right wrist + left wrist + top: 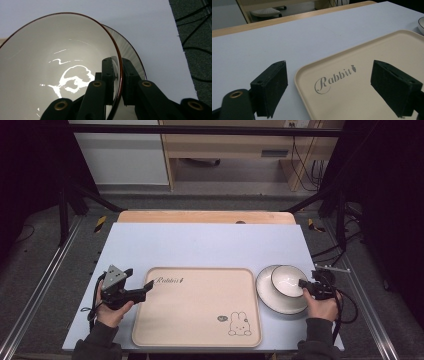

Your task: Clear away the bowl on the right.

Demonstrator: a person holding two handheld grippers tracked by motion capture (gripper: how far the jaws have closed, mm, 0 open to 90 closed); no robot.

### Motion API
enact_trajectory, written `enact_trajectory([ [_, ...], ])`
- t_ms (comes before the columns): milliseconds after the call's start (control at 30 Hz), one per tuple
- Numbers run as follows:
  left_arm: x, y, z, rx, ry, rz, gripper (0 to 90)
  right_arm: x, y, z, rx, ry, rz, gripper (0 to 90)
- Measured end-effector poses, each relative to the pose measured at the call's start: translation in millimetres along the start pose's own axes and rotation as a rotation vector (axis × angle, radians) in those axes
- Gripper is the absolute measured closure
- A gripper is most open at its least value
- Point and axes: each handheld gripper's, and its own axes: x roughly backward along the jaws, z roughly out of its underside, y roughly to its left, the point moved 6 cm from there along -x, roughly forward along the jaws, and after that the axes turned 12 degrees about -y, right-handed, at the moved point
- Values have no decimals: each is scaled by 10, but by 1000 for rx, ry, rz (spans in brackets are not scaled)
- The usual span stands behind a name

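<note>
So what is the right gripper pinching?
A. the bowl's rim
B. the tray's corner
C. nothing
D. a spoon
A: in the right gripper view the right gripper has one jaw inside and one outside the bowl, shut on its rim, with the plate underneath.

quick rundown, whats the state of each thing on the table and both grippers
bowl: upright, empty, sitting on the plate, its rim pinched by the right gripper
plate: flat on the table, right of the tray, bowl on it
tray: flat on the table, empty, rabbit print facing up
right gripper: shut on the bowl rim, one jaw inside, one outside
left gripper: open, jaws wide over the tray's near corner, holding nothing
</note>
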Motion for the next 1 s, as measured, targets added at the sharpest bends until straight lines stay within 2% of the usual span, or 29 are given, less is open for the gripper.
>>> enact_trajectory([
  [167, 0, 2, 0, 0, 1, -1, 137, 4, 9, -3, 10, -2, 9, 825],
  [200, 1, 1, -1, 1, 0, 0, 137, 3, 3, -5, 30, -6, 13, 825],
  [267, 0, 2, 0, 1, 1, -1, 137, 3, 6, -6, 38, -11, 15, 825],
  [367, -1, 4, 1, 1, 2, -1, 137, 15, 33, -13, 12, -6, 16, 825],
  [467, 0, 5, 0, 2, 1, -1, 137, 20, 29, -20, 38, -16, 19, 825],
  [600, 0, 6, 0, 2, 1, -1, 137, 43, 68, -40, 32, -23, 18, 823],
  [667, 0, 4, -1, 2, 1, -2, 137, 53, 67, -45, 57, -29, 14, 822],
  [1000, -3, 8, -8, 4, 0, -4, 137, 88, 97, -60, 54, -44, 2, 817],
])
